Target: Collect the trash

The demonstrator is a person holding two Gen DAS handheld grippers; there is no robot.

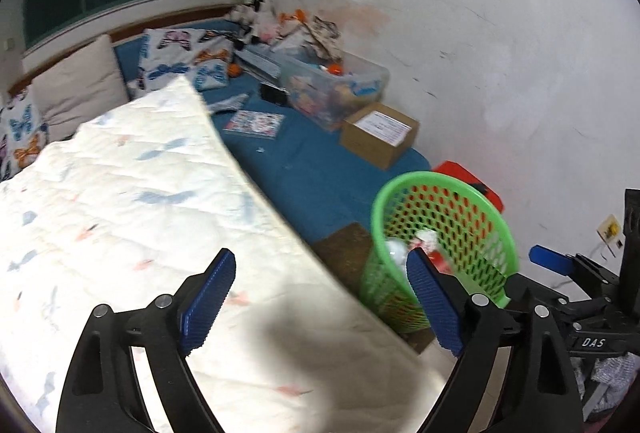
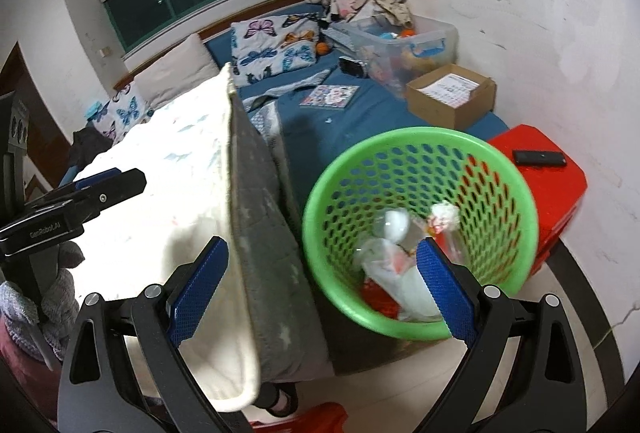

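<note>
1. The left gripper (image 1: 320, 297) is hanging with its blue pads spread wide and nothing between them, above the edge of a cream quilt (image 1: 132, 201).
2. The right gripper (image 2: 322, 289) is likewise standing wide apart and gripping nothing, its right finger lying over the rim of the green basket (image 2: 516, 201).
3. The basket, a perforated plastic bin, is sitting on the floor just beside the bed's foot corner, holding crumpled white paper (image 2: 444, 213), a white plastic bag (image 2: 384, 261) and a red scrap (image 2: 378, 295).
4. It is standing roughly upright, its open mouth facing up toward the cameras.
5. Behind it a red stool (image 2: 560, 185) is carrying a black remote (image 2: 539, 158); a cardboard box (image 2: 452, 101) and a clear storage tub (image 2: 432, 37) are resting on the blue bedsheet (image 2: 360, 121) by the marked white wall (image 2: 540, 13).
</note>
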